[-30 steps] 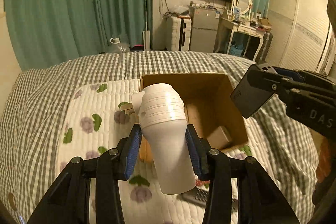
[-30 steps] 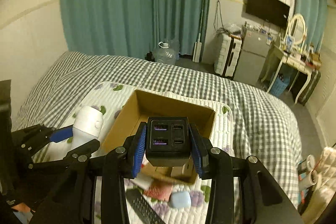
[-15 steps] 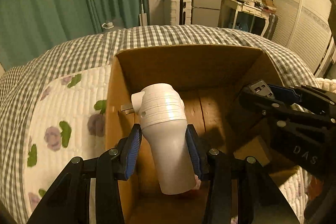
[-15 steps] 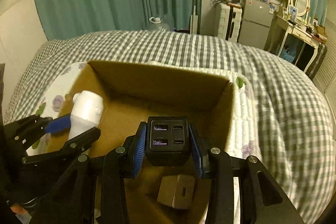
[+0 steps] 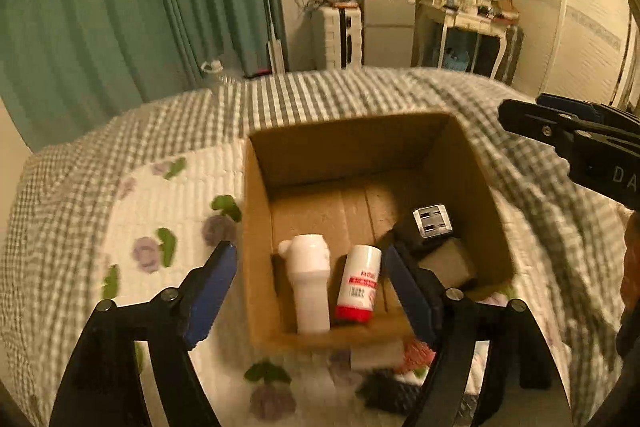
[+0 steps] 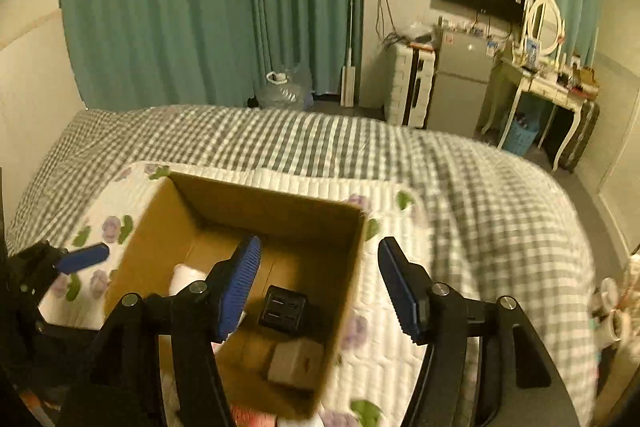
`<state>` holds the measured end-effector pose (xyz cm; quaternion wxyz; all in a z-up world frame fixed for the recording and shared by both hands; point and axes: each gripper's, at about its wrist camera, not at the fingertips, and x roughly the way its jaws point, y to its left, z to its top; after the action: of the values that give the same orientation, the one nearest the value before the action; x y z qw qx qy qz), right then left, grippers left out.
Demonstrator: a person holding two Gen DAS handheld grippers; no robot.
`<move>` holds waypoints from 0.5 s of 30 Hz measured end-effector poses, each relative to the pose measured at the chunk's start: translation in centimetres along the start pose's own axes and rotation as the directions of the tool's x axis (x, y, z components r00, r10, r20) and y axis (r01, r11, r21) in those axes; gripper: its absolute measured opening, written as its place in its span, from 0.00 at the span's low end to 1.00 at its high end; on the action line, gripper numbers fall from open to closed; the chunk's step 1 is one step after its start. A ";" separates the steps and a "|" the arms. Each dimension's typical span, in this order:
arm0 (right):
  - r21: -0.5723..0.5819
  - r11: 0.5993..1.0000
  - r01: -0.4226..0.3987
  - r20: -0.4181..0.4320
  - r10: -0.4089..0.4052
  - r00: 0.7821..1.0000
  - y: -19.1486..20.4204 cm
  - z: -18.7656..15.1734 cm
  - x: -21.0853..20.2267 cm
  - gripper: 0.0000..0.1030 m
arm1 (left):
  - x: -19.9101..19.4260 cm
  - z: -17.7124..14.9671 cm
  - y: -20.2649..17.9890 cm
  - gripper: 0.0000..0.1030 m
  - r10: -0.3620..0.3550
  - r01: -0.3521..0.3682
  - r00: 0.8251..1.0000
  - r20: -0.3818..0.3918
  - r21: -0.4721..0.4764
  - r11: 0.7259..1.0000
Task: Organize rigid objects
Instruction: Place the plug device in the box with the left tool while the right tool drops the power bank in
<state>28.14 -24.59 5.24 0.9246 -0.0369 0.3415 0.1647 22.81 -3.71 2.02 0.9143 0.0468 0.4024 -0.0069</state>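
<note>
— What does the left wrist camera give you?

— The left gripper (image 5: 308,281) hangs spread wide with nothing between its blue pads. Under it sits the open brown cardboard box (image 5: 256,227) on the white quilted pad with purple flowers (image 5: 160,211). Inside, at 6 o'clock, the white plastic plug-in device (image 5: 309,283) lies beside the white cylinder with a red cap and label (image 5: 358,287), just apart. At 3 o'clock in the box the black multi-port charger cube (image 5: 428,227) leans on the small beige block (image 5: 448,263). The right gripper (image 5: 560,131) shows at 2 o'clock, beyond the box rim.

— And the right wrist camera?

— The right gripper (image 6: 320,283) is also parted and empty, over the box's (image 6: 256,199) right wall. The black charger cube (image 6: 285,309) rests on the box floor, the beige block (image 6: 296,363) just nearer at 6 o'clock. The white device (image 6: 186,277) peeks out behind the left finger. The left gripper's blue pad (image 6: 82,257) sits at 9 o'clock over the flowered pad (image 6: 384,347), on the grey checked bedspread (image 6: 480,187).
</note>
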 end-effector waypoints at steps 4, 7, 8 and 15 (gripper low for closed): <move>-0.026 0.999 0.022 0.034 -0.021 0.999 0.4 0.2 -6.1 0.69 | -6.1 -0.8 0.7 0.86 -0.014 0.016 0.997 0.071 -0.023 1.000; -0.051 0.999 0.015 0.031 -0.013 0.999 1.5 -0.5 -10.1 0.71 | -9.8 -1.8 1.0 0.88 0.008 -0.005 0.994 0.106 -0.028 1.000; -0.061 0.998 0.011 0.029 -0.009 1.000 2.0 -0.9 -11.5 0.72 | -10.8 -2.1 1.1 0.89 0.016 -0.012 0.993 0.117 -0.031 0.999; -0.082 0.995 -0.050 0.071 0.056 0.996 5.3 -4.5 -18.7 0.83 | -14.6 -4.7 2.0 0.95 -0.010 0.017 0.990 0.144 -0.043 0.999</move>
<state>10.30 -25.64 14.03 0.9295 -0.0587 0.3015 0.2039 9.56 -1.70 9.78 0.9416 0.0235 0.3358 -0.0076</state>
